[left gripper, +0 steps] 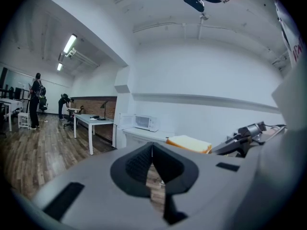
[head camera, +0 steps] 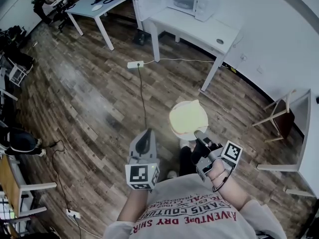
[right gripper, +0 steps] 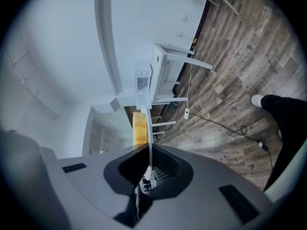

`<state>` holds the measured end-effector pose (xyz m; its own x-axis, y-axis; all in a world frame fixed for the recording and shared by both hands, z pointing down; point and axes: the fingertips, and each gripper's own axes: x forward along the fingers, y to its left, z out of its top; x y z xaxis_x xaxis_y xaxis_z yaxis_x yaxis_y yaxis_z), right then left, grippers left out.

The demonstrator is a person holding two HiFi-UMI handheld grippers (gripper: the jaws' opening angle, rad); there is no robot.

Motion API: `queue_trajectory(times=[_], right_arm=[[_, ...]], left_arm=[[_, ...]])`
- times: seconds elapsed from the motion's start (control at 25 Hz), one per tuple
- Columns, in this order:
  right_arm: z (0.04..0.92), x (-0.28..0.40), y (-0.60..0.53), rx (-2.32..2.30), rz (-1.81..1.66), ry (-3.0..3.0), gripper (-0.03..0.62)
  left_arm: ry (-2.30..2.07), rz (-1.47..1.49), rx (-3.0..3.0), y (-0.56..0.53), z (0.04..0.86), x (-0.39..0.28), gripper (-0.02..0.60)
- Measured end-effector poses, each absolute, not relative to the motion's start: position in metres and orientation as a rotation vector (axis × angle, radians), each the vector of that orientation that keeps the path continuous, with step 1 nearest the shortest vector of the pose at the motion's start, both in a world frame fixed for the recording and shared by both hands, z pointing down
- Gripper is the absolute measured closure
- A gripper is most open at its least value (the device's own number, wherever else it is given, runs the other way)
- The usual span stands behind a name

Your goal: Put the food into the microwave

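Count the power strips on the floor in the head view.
2. One power strip lies before the white table; another power strip lies lower left. Furniture may hide more.

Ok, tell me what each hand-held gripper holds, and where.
Right hand-held gripper pinches the plate by its near rim; left hand-held gripper holds nothing.

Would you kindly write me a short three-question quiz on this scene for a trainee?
1. Multiple choice: what does the right gripper hold?
A) the rim of the white round plate carrying flat yellow food
B) a power cable
C) nothing
2. True or false: the white microwave oven on the white table has its door shut.
3. Fill in: the left gripper, jaws together, holds ____.
Key: 1 A; 2 false, the door stands open; 3 nothing.
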<state>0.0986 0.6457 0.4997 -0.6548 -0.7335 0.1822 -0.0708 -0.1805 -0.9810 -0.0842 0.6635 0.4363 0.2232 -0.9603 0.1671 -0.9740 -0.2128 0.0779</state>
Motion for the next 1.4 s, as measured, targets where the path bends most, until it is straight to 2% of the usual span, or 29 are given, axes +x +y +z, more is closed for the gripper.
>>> queue_trajectory(times=[0.36,1.04,1.4], right_arm=[[0.498,0.092,0.545,-0.863,-1.953,1.653,0.574],[0.478,0.135,0.341,-0.824,-1.955,1.734,0.574],[0.492,0.115,0.250,-0.870,-1.953,1.644,0.574]], left_arm=[[-1.912,0.128,2.247,0.573,0.438,-0.080,0.574],[-1.947,0.058,2.226,0.371,0.415,-0.032,0.574],[-1.860,0.077,2.291,0.262,0.425,-0.053,0.574]])
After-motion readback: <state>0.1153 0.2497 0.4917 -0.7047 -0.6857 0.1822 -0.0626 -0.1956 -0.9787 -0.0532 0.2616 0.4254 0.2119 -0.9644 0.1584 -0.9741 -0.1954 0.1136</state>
